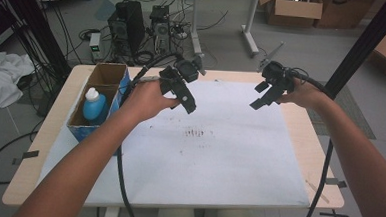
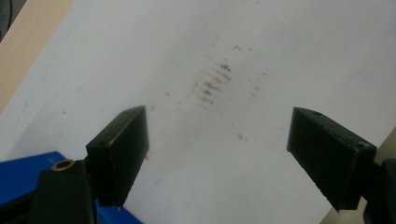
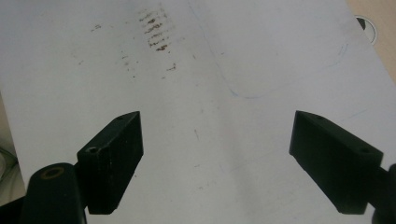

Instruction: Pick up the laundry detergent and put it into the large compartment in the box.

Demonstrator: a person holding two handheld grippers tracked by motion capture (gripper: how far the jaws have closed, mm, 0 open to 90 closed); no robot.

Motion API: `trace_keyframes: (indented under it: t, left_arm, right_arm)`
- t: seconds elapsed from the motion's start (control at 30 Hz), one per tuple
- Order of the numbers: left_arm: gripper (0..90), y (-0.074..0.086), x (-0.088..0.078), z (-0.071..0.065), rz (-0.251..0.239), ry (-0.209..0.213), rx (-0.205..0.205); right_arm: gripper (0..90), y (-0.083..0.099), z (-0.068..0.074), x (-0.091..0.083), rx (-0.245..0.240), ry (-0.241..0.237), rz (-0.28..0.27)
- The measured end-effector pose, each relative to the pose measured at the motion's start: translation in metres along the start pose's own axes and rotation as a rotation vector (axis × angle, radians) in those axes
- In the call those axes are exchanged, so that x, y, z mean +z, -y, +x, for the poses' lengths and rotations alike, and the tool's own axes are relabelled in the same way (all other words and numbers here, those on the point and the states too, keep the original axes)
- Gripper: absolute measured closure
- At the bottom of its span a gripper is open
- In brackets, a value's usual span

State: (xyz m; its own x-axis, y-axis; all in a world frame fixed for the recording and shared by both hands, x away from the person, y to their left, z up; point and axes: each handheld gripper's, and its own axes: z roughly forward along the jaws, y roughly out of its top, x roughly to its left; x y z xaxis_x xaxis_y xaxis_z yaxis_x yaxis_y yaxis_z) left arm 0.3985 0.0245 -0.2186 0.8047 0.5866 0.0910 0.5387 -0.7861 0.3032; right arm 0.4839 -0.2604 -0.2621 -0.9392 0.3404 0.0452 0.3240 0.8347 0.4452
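2 forearms reaching forward, left gripper and right gripper raised over stained white sheet, jaws spread wide, empty, blue-capped bottle in cardboard box

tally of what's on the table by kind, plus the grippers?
Grippers: 2, left gripper and right gripper, both open and held above the white sheet
Cardboard boxes: 1, box
Bottles: 1, blue bottle inside the box
White sheets: 1
Total: 5
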Motion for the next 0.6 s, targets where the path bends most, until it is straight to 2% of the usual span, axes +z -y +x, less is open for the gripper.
trace_keyframes:
  t: [0.07,0.4,0.6]
  left_arm:
    - [21.5,-0.002,0.002,-0.002,0.003,0.026,0.032]
    - [21.9,-0.014,0.014,-0.015,0.039,0.049,0.173]
    - [22.1,-0.020,0.020,-0.018,0.049,0.070,0.204]
  right_arm:
    - [17.4,0.000,0.000,0.000,0.004,-0.001,0.001]
    - [17.6,-0.002,0.002,0.000,-0.009,-0.002,0.000]
    - [17.6,-0.002,0.002,0.000,-0.007,0.000,0.007]
